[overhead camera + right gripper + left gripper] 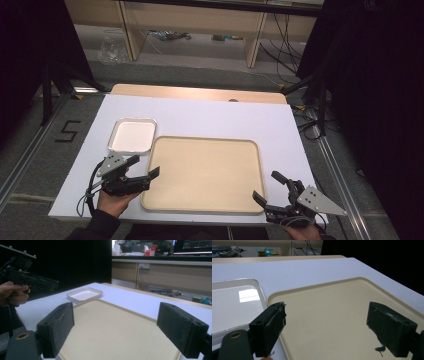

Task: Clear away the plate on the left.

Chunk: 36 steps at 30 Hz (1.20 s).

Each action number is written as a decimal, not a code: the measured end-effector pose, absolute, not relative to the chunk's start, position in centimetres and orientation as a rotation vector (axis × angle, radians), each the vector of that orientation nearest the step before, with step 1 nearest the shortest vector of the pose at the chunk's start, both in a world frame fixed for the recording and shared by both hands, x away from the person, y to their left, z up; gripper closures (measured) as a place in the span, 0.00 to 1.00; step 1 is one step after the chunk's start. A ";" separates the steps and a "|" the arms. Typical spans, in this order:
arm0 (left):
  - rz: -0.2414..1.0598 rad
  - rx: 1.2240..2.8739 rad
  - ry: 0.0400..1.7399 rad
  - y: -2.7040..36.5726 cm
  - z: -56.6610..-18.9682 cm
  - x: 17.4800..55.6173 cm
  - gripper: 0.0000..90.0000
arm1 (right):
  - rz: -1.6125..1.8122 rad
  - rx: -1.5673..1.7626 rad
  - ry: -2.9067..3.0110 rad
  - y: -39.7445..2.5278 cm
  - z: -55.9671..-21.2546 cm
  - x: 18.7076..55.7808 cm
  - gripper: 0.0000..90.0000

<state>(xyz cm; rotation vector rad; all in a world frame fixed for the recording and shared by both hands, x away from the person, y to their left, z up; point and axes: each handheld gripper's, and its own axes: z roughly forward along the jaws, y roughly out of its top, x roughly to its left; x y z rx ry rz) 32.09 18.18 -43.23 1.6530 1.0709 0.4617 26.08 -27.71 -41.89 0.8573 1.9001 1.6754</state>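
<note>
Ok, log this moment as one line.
left gripper: open, at beige tray left edge | right gripper: open, at tray right corner | white dish: empty | nothing held

One sign can be read — a black figure 5 (67, 131) marked on the grey floor (30, 165), at about nine o'clock from the white table (210, 117) in the high view. In the right gripper view a screen (193, 245) at one o'clock shows rows of coloured writing, too small to make out — and a red box (152, 249) beside it carries print that is blurred.
</note>
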 end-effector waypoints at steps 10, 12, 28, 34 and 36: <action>0.492 1.645 1.139 19.9 -43.6 33.6 0.17 | 1.687 0.843 1.905 -27.7 -41.9 26.2 0.17; 0.470 1.638 1.167 20.2 -43.9 34.0 0.17 | 1.682 0.840 1.902 -27.7 -41.9 26.2 0.17; 0.499 1.677 1.242 22.0 -44.5 36.5 0.17 | 1.688 0.844 1.907 -27.7 -41.9 26.1 0.17; 0.517 1.649 1.319 24.0 -44.5 37.1 0.18 | 1.689 0.842 1.907 -27.7 -41.9 26.2 0.17; 0.529 1.655 1.352 24.5 -44.7 37.3 0.18 | 1.684 0.837 1.906 -27.7 -41.9 26.2 0.17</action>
